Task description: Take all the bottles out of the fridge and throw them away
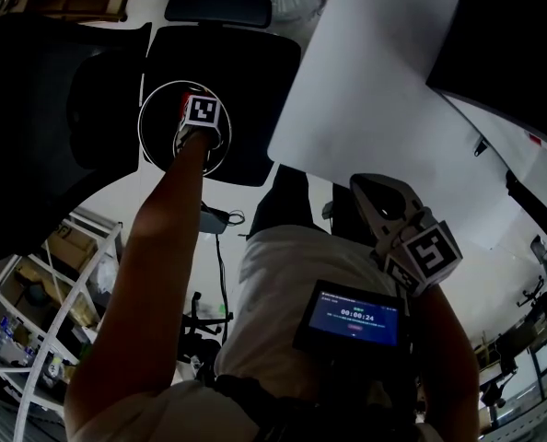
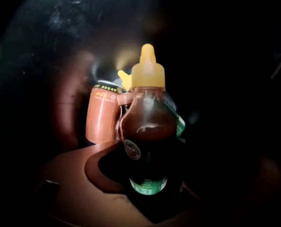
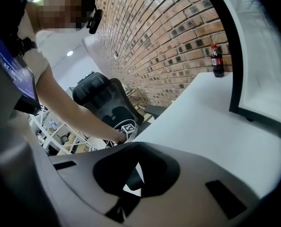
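**binrunner:** So where's the bottle right now? Everything's so dark in the left gripper view.

**sauceguy:** It's down inside the black round bin with the pale rim [image 1: 140, 127]; the head view has the whole left arm reaching into it. The left gripper [image 2: 147, 178] has the brown sauce squeeze bottle with the yellow nozzle cap [image 2: 147, 126] clamped between its jaws, low on the body by the green label, with the cap pointing away. A copper-coloured can [image 2: 102, 115] and another yellow cap [image 2: 125, 79] sit just behind it.

**binrunner:** Tricky thing to hold?

**sauceguy:** I reckon a bit. It looks nearly full, so it's got some weight, and the plastic is probably soft, so squeeze hard and the walls give. The label looks glossy and likely slick. The fat lower body is the spot to hold; the neck's narrow and tapers.

**binrunner:** Right hand?

**sauceguy:** The right gripper [image 3: 126, 181] has its jaws drawn close together with nothing in them. A dark cola bottle with a red cap [image 3: 216, 60] stands on the white surface [image 3: 202, 122] by the brick wall.
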{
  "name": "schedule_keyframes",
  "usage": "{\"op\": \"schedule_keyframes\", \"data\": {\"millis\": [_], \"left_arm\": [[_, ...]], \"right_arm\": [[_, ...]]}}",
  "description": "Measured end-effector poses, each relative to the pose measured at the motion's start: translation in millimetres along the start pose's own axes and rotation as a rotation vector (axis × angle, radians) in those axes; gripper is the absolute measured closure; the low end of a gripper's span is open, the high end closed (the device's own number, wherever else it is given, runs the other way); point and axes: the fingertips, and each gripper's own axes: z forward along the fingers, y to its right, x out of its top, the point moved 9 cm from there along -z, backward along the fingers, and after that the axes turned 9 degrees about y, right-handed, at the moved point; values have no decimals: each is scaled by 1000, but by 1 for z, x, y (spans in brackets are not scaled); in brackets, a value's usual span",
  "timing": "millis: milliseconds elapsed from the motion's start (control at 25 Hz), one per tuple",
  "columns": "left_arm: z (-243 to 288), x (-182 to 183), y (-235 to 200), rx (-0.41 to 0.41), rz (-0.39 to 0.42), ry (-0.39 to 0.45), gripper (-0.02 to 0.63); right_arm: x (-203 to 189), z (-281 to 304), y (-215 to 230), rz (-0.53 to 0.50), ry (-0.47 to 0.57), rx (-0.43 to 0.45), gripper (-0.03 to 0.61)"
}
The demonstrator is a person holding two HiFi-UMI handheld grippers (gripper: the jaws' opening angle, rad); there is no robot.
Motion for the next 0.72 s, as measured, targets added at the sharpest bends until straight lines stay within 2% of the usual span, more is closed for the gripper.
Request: {"op": "schedule_keyframes", "data": {"millis": [200, 480, 720], "left_arm": [[-1, 1, 0, 2, 12, -6, 319], [-3, -1, 4, -73, 19, 0, 239], [-7, -2, 5, -76, 30, -5, 242]], "right_arm": [[-4, -4, 1, 5, -1, -5, 577], [-8, -5, -6, 1, 7, 11, 577], [-9, -10, -8, -5, 16, 5, 577]]}}
